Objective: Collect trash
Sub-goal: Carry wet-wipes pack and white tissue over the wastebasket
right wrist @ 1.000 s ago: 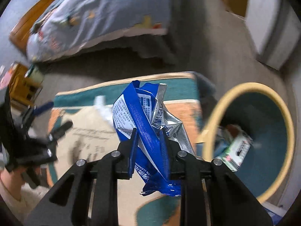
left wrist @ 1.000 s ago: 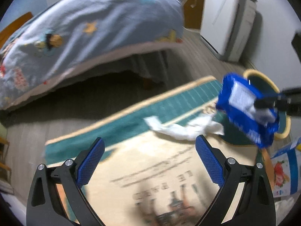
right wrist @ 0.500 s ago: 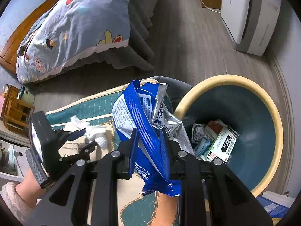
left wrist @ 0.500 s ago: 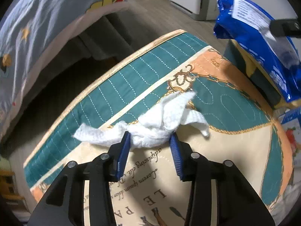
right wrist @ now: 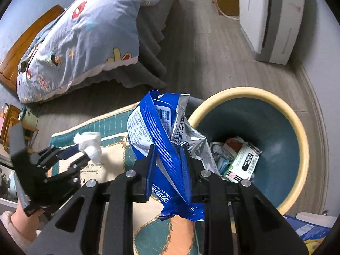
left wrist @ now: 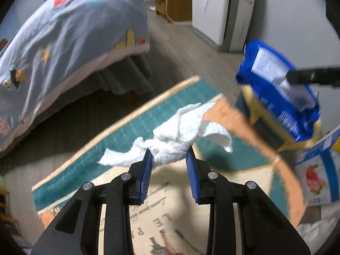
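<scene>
A crumpled white tissue (left wrist: pixel 187 125) hangs lifted above the rug, pinched between the blue pads of my left gripper (left wrist: pixel 170 153), whose jaws are still closing on it. The right wrist view shows the same tissue (right wrist: pixel 89 142) at the left gripper (right wrist: pixel 82 153). My right gripper (right wrist: pixel 166 148) is shut on a crumpled blue and silver wrapper bag (right wrist: pixel 157 123), held just left of the round bin (right wrist: pixel 297 127) with its cream rim and teal inside. In the left wrist view the bag (left wrist: pixel 280 97) hangs in front of the bin (left wrist: pixel 252 106).
The bin holds a white and green box (right wrist: pixel 242 163) and other wrappers. A teal and cream rug (left wrist: pixel 127 127) covers the floor. A bed with a blue quilt (left wrist: pixel 63 42) stands behind, a white appliance (right wrist: pixel 272 21) by the wall, a printed carton (left wrist: pixel 316 170) at right.
The left jaws went from wide open to closed on the tissue and raised it off the rug. The right gripper carried the blue bag toward the bin.
</scene>
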`<state>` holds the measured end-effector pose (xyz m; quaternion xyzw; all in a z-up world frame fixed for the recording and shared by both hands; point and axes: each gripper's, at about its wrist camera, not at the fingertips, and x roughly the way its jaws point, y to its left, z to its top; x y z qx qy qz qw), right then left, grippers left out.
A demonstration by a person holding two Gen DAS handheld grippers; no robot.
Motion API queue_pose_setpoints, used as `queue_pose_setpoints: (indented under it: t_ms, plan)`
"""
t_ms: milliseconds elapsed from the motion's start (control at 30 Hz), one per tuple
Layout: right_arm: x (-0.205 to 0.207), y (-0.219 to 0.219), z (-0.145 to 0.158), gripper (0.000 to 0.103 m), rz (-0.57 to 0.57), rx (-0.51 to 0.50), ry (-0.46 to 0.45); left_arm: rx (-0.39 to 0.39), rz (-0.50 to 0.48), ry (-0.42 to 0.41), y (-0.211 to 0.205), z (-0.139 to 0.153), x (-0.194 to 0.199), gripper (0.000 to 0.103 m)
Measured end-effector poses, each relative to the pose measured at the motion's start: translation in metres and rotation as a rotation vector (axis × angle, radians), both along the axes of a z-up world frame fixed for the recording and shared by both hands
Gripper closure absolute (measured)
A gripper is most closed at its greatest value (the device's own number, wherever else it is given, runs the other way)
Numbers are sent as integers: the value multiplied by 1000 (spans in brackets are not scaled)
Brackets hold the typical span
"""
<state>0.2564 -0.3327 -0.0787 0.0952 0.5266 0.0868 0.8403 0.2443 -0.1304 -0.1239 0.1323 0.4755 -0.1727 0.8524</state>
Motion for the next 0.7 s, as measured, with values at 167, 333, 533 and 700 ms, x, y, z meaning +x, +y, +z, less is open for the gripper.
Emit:
queue_pose_setpoints:
  t_ms: [167,333,533,700]
  plan:
    - [-11,-29,11,81,-68,1,-38,-50,-37,-49,-30,29,-11,70]
    - [-22,-62,15,81,-143,-3,-56,-82,-91,-63,-64,39,-24,70]
    - [-35,-107,12,81,-272,-31,-64,-116,-162,-66,-105,39,-32,70]
    - [-42,-134,3,81,-342,-61,-53,-124,-221,-63,-140,32,-37,70]
